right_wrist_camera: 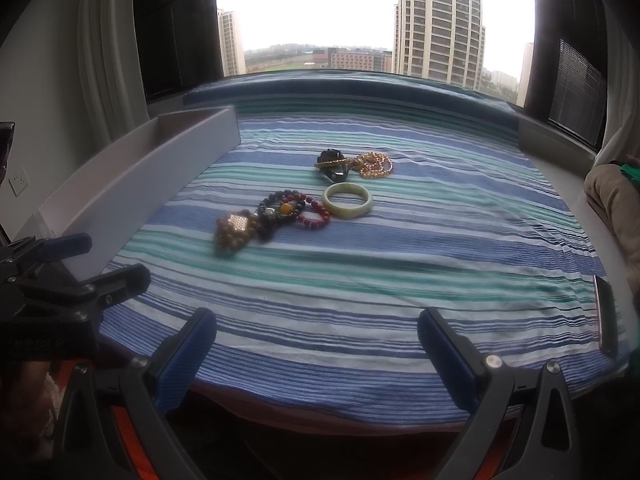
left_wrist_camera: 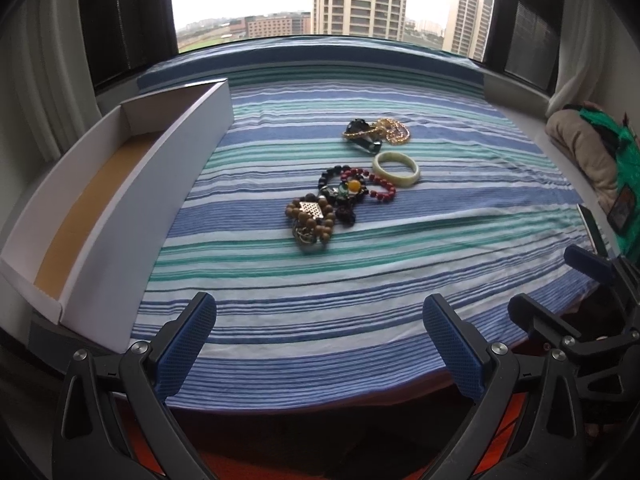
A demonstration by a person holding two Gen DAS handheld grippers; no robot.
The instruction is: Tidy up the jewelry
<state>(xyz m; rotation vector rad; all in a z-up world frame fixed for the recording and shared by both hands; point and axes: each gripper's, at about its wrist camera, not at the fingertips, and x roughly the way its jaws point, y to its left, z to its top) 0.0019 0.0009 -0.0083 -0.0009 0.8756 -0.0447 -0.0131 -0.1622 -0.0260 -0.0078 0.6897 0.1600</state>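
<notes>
Jewelry lies in a loose pile mid-cloth: a pale green bangle (left_wrist_camera: pixel 397 169) (right_wrist_camera: pixel 347 201), a red bead bracelet (left_wrist_camera: pixel 380 190) (right_wrist_camera: pixel 316 215), a black bead bracelet (left_wrist_camera: pixel 340 184) (right_wrist_camera: pixel 276 204), a brown wooden bead bracelet (left_wrist_camera: pixel 310 220) (right_wrist_camera: pixel 234 232) and a gold chain with a dark stone (left_wrist_camera: pixel 378 132) (right_wrist_camera: pixel 356 165). A long white box (left_wrist_camera: pixel 120 200) (right_wrist_camera: pixel 140 196) lies open at the left. My left gripper (left_wrist_camera: pixel 320 344) and right gripper (right_wrist_camera: pixel 318 340) are open and empty at the near edge, well short of the jewelry.
A blue, green and white striped cloth (left_wrist_camera: pixel 360 280) (right_wrist_camera: pixel 400 272) covers the surface. The right gripper shows at the right in the left wrist view (left_wrist_camera: pixel 560 320). A beige and green bundle (left_wrist_camera: pixel 592 152) lies at the right. A window stands behind.
</notes>
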